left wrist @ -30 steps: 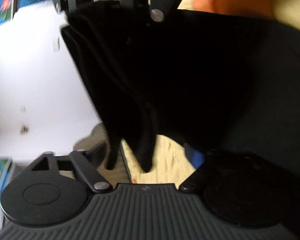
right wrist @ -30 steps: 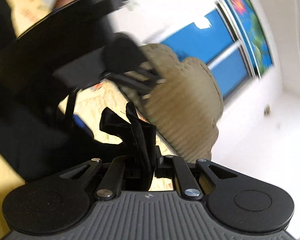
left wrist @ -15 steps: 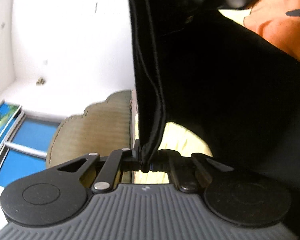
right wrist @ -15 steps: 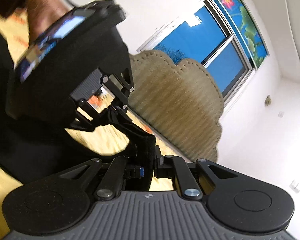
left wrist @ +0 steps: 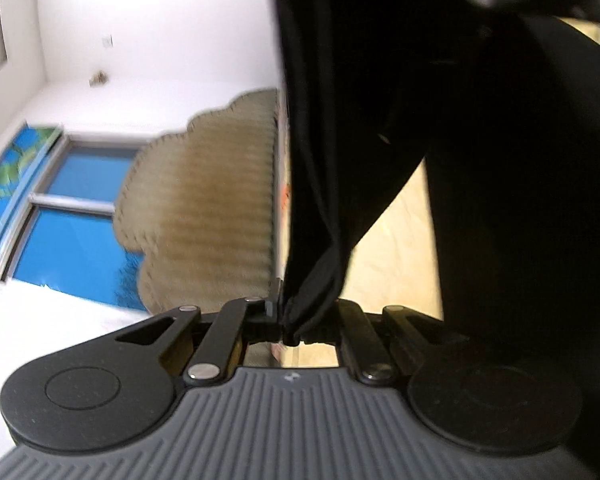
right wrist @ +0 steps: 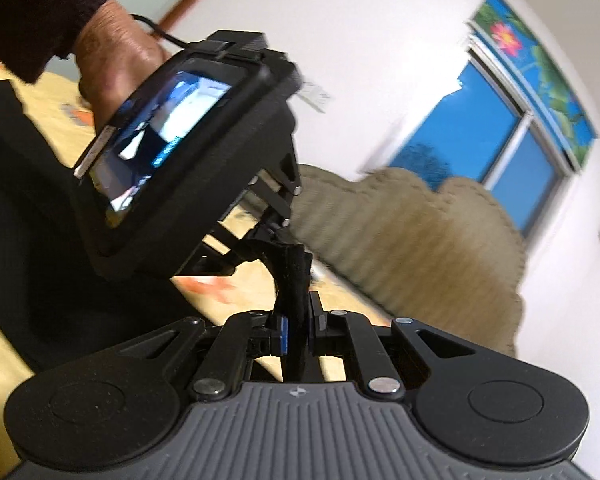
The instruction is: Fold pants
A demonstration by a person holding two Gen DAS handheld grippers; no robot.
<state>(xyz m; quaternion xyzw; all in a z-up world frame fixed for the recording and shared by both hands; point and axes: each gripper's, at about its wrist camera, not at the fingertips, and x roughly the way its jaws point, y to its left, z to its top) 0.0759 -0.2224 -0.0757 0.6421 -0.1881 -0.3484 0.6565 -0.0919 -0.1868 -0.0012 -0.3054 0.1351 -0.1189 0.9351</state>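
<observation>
Left gripper clamped on black pants edge — right gripper likewise pinching fabric.

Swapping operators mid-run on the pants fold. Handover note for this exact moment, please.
Left hand-held gripper: shut on a bunched edge of the black pants.
Right hand-held gripper: shut on another black fold of the same pants; the left unit sits close in front of it, a hand gripping it.
Pants: lifted at the pinched edges, the rest hanging down towards the yellow bedspread. Beige headboard and blue window lie beyond.
Done: both edges pinched and brought close together.
Left: lay the fold down, smooth it, release. How many folds are done cannot be told.
</observation>
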